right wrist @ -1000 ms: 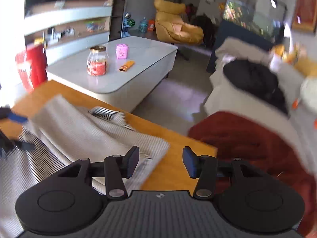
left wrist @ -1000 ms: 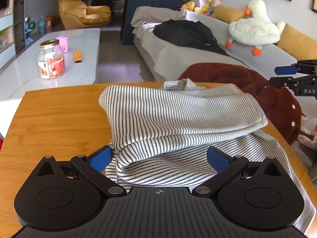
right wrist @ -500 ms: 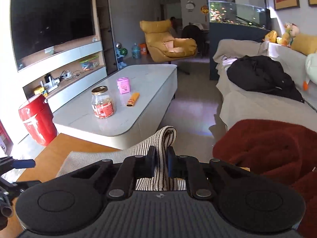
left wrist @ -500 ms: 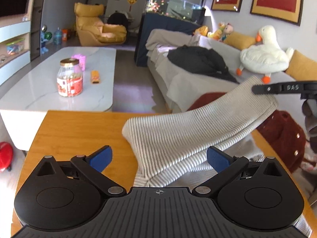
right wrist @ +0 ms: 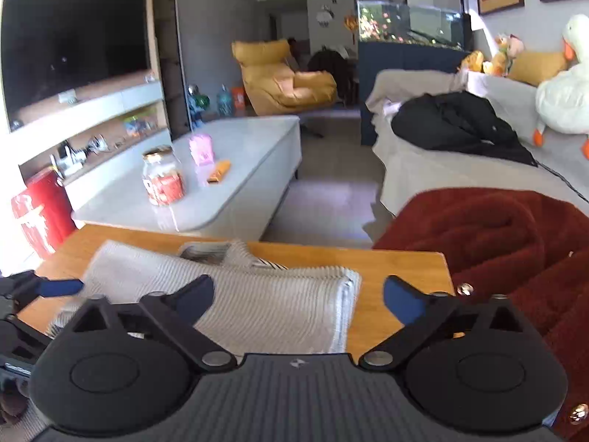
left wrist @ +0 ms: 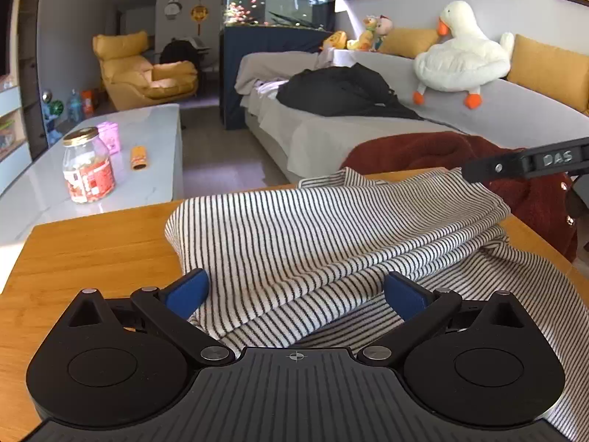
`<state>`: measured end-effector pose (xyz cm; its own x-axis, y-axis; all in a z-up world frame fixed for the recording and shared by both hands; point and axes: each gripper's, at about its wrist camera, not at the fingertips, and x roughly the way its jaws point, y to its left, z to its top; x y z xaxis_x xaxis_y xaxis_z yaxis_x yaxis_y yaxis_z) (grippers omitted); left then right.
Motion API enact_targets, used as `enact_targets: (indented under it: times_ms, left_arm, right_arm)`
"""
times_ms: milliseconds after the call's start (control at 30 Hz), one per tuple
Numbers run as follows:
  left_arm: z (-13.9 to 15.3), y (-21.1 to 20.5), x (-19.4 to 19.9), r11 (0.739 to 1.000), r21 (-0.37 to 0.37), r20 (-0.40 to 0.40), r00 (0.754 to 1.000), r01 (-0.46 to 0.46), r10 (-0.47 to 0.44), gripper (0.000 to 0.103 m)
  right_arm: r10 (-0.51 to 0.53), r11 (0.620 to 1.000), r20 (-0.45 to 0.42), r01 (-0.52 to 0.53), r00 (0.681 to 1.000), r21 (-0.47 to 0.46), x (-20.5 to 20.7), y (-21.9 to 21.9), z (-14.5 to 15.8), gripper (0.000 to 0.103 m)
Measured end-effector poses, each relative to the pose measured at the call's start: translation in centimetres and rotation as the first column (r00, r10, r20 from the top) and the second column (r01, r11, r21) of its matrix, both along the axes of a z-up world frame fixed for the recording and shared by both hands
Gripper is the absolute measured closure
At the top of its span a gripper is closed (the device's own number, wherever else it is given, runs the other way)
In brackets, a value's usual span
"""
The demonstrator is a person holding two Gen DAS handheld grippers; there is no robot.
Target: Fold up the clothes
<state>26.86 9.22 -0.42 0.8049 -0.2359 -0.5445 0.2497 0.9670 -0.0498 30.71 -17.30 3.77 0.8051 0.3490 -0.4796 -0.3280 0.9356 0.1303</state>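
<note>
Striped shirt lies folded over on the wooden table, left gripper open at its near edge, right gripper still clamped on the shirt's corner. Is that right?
Not quite. The right wrist view shows the right gripper open, its blue fingers spread wide with nothing pinched between them. The rest holds: the striped shirt lies folded over on the wooden table, and the left gripper is open at its near edge.

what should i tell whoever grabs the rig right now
Left gripper: open, low over the near edge of the striped shirt, holding nothing.
Right gripper: open, empty, over the shirt's right edge.
Shirt lies on the wooden table, one layer folded across, near part hanging off the front.
Dark red garment waits off the table's right side.
Done: one fold laid down.
Left: finish and square the shirt, probably the red one next.
</note>
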Motion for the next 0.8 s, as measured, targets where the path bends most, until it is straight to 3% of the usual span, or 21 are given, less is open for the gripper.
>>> enact_targets:
  times_ms: [100, 167, 300, 400, 533, 700, 800]
  left_arm:
    - [-0.1, 0.4, -0.1, 1.0, -0.003, -0.015, 1.0, -0.017, 0.017, 0.0]
    - [-0.2, 0.7, -0.1, 1.0, -0.013, -0.03, 0.999, -0.023, 0.023, 0.0]
    - [-0.5, 2.0, 0.0, 0.997, -0.032, -0.115, 0.991, -0.066, 0.061, 0.0]
    - [-0.5, 3.5, -0.7, 0.992, -0.081, -0.15, 0.985, -0.094, 0.081, 0.0]
    - [1.4, 4.6, -2.4, 0.985, -0.136, -0.076, 0.993, -0.102, 0.092, 0.0]
    - [4.5, 3.2, -2.5, 0.978, -0.206, 0.058, 0.998, 0.033, -0.021, 0.0]
    - [2.8, 2.1, -0.4, 0.976, -0.212, 0.004, 0.999, 0.044, -0.044, 0.0]
  right_arm:
    - [0.045, 0.988, 0.009, -0.046, 0.999, 0.145, -1.0, 0.7, -0.8, 0.0]
    - [0.082, 0.974, -0.03, -0.074, 0.996, 0.216, -0.8, 1.2, -2.3, 0.0]
    - [0.08, 0.961, -0.119, -0.045, 0.99, 0.271, 0.1, 1.4, -5.3, 0.0]
    - [0.08, 0.97, -0.132, -0.046, 0.988, 0.24, -0.3, 2.0, -5.4, 0.0]
    - [0.074, 0.986, -0.122, -0.054, 0.99, 0.157, -0.9, 3.4, -5.3, 0.0]
    - [0.109, 0.993, -0.177, -0.099, 0.978, 0.067, 0.0, 4.6, -4.9, 0.0]
    - [0.138, 0.987, -0.218, -0.117, 0.966, 0.107, 0.5, 3.8, -3.9, 0.0]
